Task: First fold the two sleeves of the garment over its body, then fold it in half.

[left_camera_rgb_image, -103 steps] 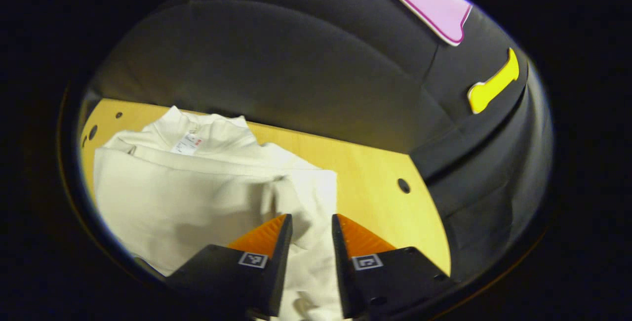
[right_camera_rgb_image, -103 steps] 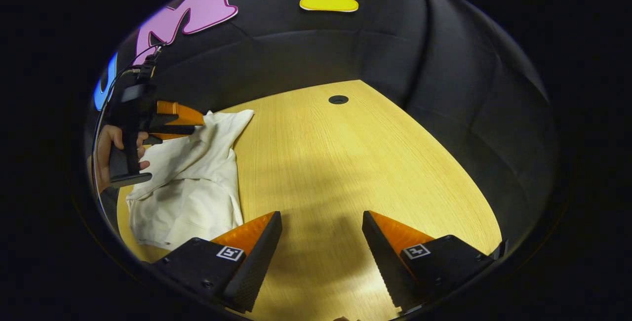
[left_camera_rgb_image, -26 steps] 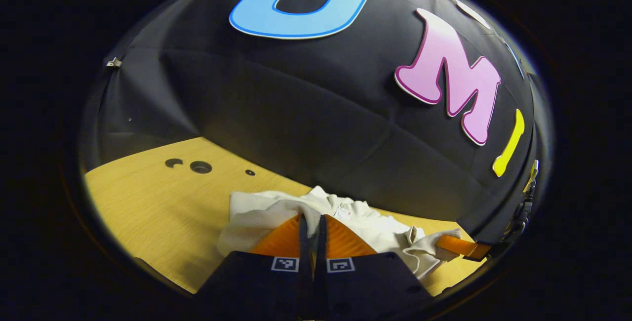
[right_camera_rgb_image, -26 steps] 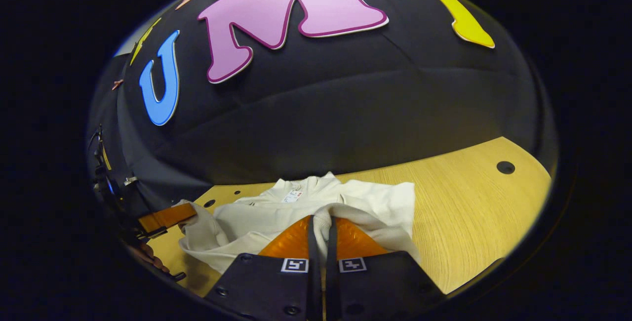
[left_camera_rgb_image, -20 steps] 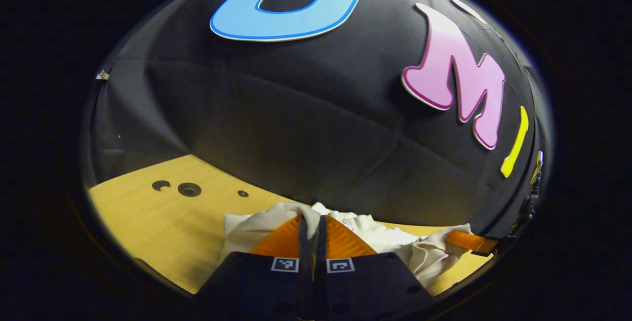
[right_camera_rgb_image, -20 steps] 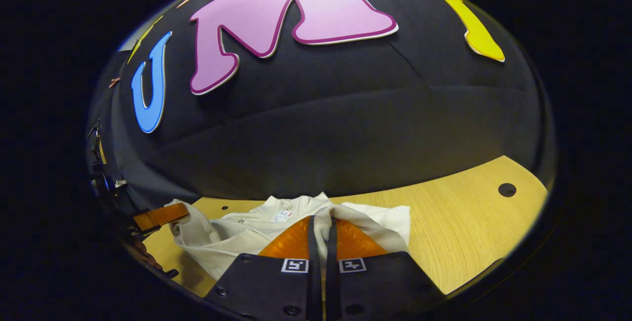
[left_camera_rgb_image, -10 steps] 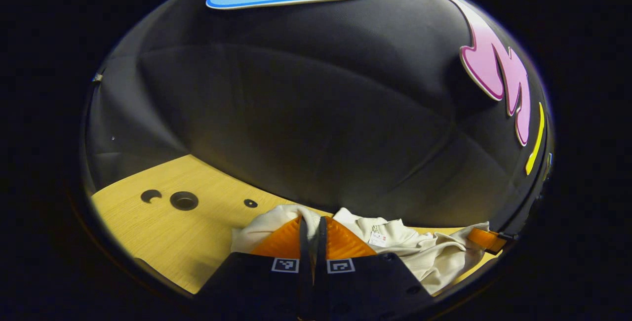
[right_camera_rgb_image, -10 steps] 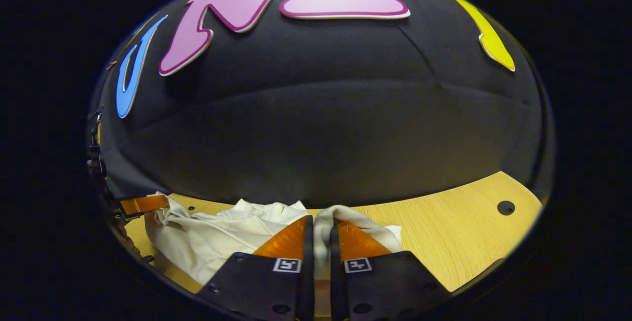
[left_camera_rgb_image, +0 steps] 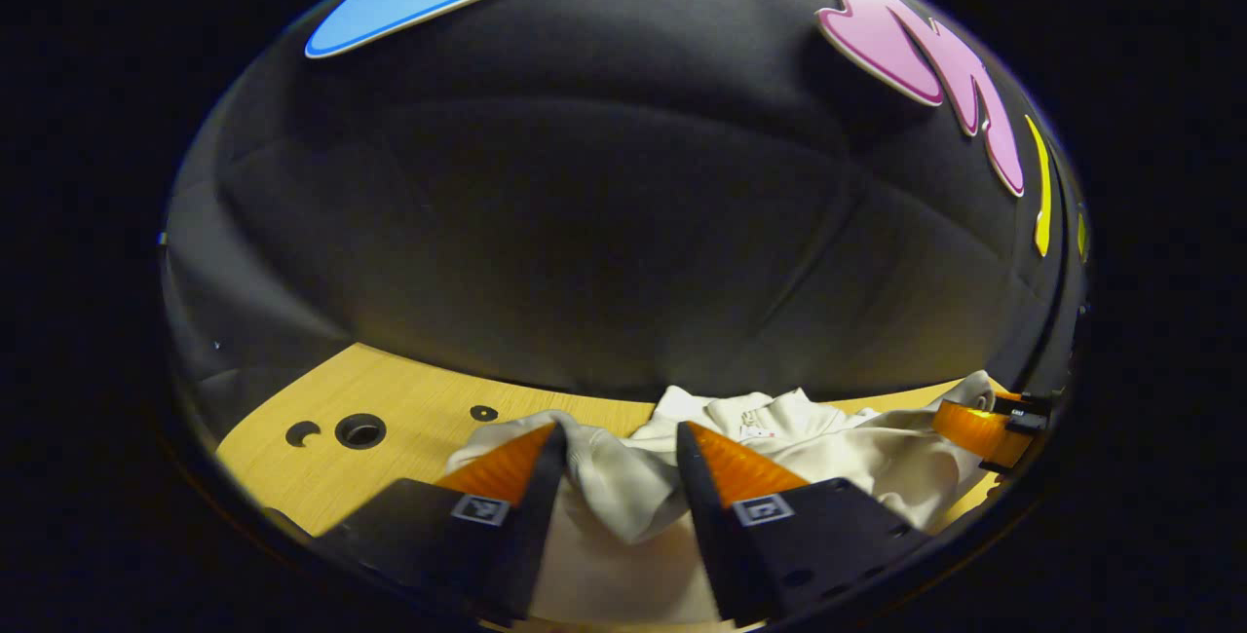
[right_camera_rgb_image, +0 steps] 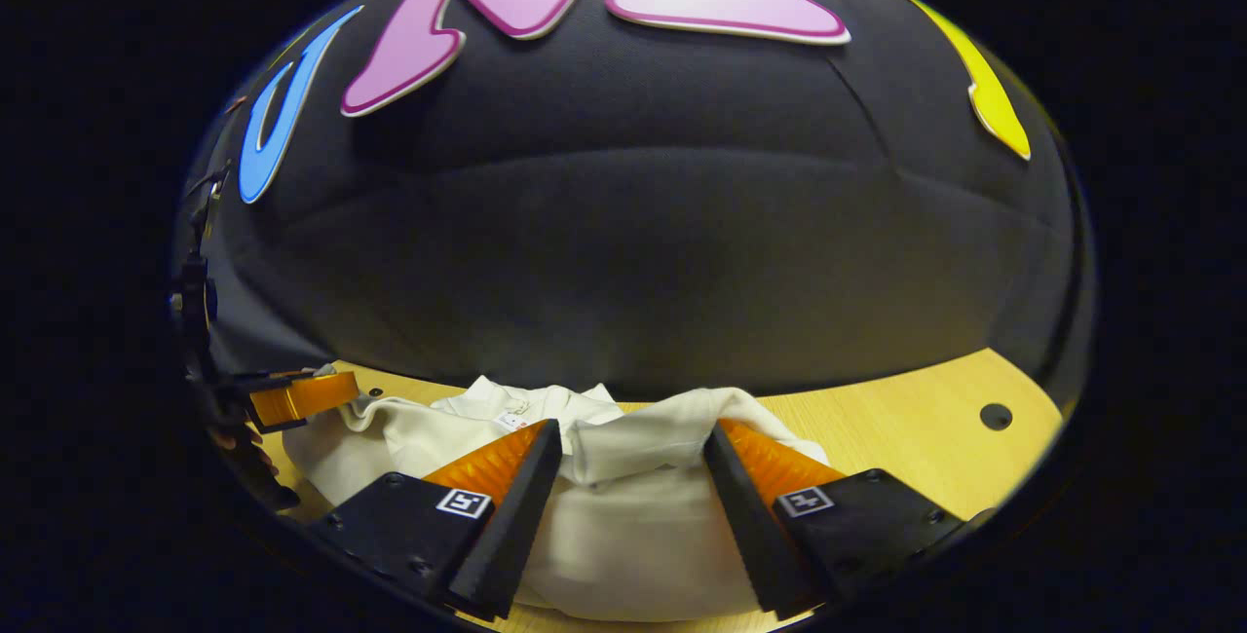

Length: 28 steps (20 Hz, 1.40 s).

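A cream-white garment lies folded on the wooden table, bunched near the back wall, its collar and label facing up. In the left gripper view my left gripper stands open, its fingers spread on either side of a fold of the cloth. The right gripper shows at that view's right edge. In the right gripper view the garment sits between the spread fingers of my right gripper, which is open. The left gripper appears at the far left, by the cloth's other corner.
The black cloth wall rises just behind the garment. Round holes mark the table to the left, and one hole lies to the right. Bare wood extends to the right of the garment.
Both grippers were shut on the garment's edge and carried it toward the back wall. Now both have opened and the cloth lies loose between their fingers.
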### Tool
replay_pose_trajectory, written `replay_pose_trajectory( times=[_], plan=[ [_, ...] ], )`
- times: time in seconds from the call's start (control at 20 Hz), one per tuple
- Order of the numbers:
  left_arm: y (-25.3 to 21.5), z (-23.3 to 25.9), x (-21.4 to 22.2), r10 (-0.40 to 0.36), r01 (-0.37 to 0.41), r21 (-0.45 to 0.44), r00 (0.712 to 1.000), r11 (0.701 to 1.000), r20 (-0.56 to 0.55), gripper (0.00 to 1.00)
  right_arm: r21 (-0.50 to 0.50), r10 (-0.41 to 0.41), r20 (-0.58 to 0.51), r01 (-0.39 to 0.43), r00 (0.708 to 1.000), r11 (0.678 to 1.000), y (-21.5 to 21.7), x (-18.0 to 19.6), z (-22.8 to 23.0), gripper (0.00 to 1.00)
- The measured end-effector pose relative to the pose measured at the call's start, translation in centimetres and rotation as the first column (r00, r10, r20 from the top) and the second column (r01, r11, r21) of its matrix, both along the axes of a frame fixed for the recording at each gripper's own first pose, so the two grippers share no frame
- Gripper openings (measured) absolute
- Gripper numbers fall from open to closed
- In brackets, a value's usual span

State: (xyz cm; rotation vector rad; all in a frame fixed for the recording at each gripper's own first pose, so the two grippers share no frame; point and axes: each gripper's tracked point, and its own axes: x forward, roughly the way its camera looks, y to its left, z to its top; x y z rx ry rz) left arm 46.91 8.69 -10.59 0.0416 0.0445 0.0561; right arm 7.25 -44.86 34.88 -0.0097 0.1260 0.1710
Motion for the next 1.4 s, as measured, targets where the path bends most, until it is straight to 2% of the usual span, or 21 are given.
replay_pose_trajectory(
  times=[0.05,0.1,0.15,0.4,0.45,0.5,0.55,0.8,1.15,1.4],
  plan=[
    [-0.2,1.9,-0.9,0.001,-0.002,0.024,0.999,1.0,0.05,0.8,-0.01,0.001,0.015,-0.001,1.0,1.0,0.1,-0.6,0.8,0.93],
    [-0.8,3.5,-1.5,-0.01,0.007,0.032,0.997,0.999,0.083,0.86,-0.009,-0.006,0.033,0.007,0.999,1.0,-0.1,-1.3,1.7,0.98],
    [-1.3,4.6,-2.9,-0.018,0.016,0.025,0.995,1.0,0.096,0.98,-0.01,-0.021,0.057,0.022,0.998,1.0,-0.5,-1.9,2.9,0.98],
    [-3.0,10.9,-9.6,-0.056,0.054,0.017,0.985,0.998,0.162,0.97,-0.066,-0.098,0.19,0.112,0.977,0.992,-3.4,-7.2,11.2,0.98],
    [-3.2,12.2,-11.3,-0.058,0.055,0.02,0.983,0.998,0.173,0.92,-0.07,-0.108,0.217,0.126,0.97,0.99,-3.9,-8.6,13.1,0.97],
    [-3.6,13.5,-13.1,-0.06,0.056,0.025,0.981,0.998,0.185,0.97,-0.068,-0.118,0.239,0.138,0.964,0.988,-4.3,-10.1,14.9,0.98],
    [-3.7,15.0,-15.0,-0.059,0.054,0.032,0.977,0.998,0.203,0.97,-0.063,-0.126,0.26,0.147,0.957,0.987,-4.6,-11.7,16.8,0.97],
    [-5.2,20.6,-25.1,-0.082,0.051,0.118,0.959,0.992,0.272,0.98,-0.067,-0.142,0.328,0.173,0.934,0.983,-5.1,-20.5,23.7,0.97],
    [-6.7,22.0,-38.3,-0.122,0.09,0.127,0.956,0.988,0.265,0.97,-0.078,-0.132,0.308,0.163,0.942,0.984,-4.6,-33.1,25.7,0.97],
    [-7.3,20.7,-45.8,-0.153,0.138,0.077,0.96,0.987,0.235,0.97,-0.039,-0.147,0.239,0.16,0.96,0.986,-4.3,-38.6,23.9,0.98]
  ],
)
